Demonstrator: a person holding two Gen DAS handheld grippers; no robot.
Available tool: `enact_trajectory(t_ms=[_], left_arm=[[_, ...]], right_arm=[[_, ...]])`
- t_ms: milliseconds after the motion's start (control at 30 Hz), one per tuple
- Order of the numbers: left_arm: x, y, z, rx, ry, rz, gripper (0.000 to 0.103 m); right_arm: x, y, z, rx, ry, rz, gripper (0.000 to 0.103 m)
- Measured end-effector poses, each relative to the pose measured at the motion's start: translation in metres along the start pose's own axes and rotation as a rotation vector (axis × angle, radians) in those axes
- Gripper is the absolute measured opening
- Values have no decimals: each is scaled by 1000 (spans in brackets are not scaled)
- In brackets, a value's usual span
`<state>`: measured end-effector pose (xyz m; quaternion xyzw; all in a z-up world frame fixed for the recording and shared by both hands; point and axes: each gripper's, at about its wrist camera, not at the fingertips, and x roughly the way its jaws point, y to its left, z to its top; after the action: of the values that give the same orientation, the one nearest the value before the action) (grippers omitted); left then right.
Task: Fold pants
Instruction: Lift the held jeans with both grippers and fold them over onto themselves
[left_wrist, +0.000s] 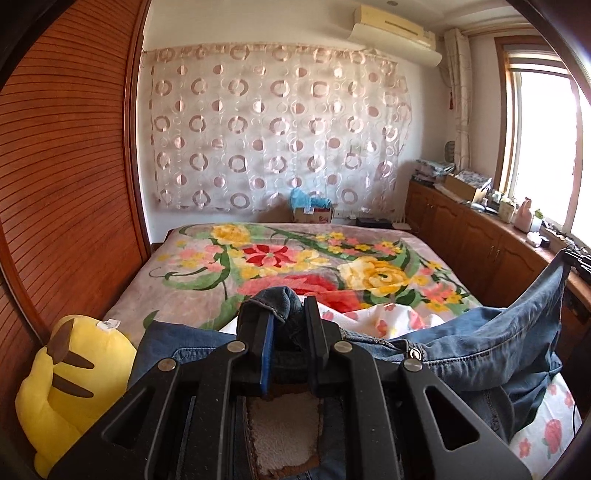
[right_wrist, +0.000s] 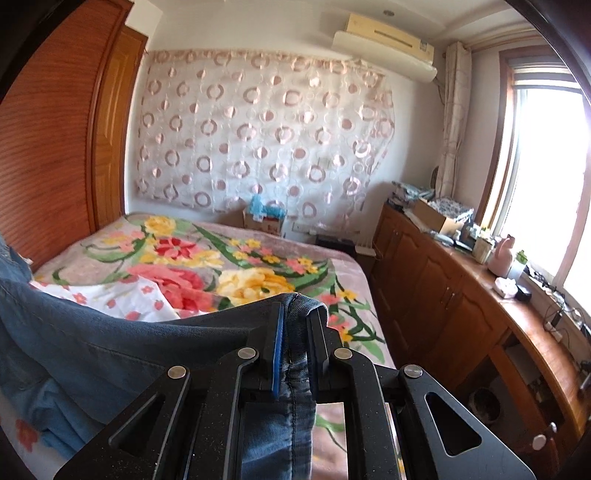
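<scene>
blue denim pants (left_wrist: 480, 343): held up above the floral blanket (left_wrist: 207, 258), stretched between both grippers. left gripper (left_wrist: 286, 314): fingers clamped on a bunched hem. right gripper (right_wrist: 295, 325): fingers pinched on a seamed edge. yellow plush toy (left_wrist: 74, 380): beside blanket's near-left corner.

The bed (left_wrist: 192, 273) wears a plush floral blanket (left_wrist: 295, 258) of big yellow, red and pink blooms on a mauve ground, spread flat over its far part as far as the end by the curtained wall. Nearer than the blanket's big yellow bloom, a white sheet with small pink flowers (left_wrist: 373, 314) lies rumpled on the bed, its edge lapping over the blanket. The blue denim pants (left_wrist: 491, 347) lie partly on that sheet, with one end raised off it. A yellow plush toy (left_wrist: 74, 380) sits at the near left corner of the bed, beside the pants and against the wooden wardrobe.
</scene>
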<state>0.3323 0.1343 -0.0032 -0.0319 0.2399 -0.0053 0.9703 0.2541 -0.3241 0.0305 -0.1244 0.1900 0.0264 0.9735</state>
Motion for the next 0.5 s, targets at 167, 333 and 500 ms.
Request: enact_trajectory(t_ms=[167,333,500], left_arm=[[18,2,-9,1,46,1,16],[22,4,-16,-2,70,0,17],[18,-2,-17,23,88,-8,21]], right_arm=[[37,9,15,-27,80,-5,11],[48,7,27,-13,127,2,11],[45,-4,33,10,150,9,11]])
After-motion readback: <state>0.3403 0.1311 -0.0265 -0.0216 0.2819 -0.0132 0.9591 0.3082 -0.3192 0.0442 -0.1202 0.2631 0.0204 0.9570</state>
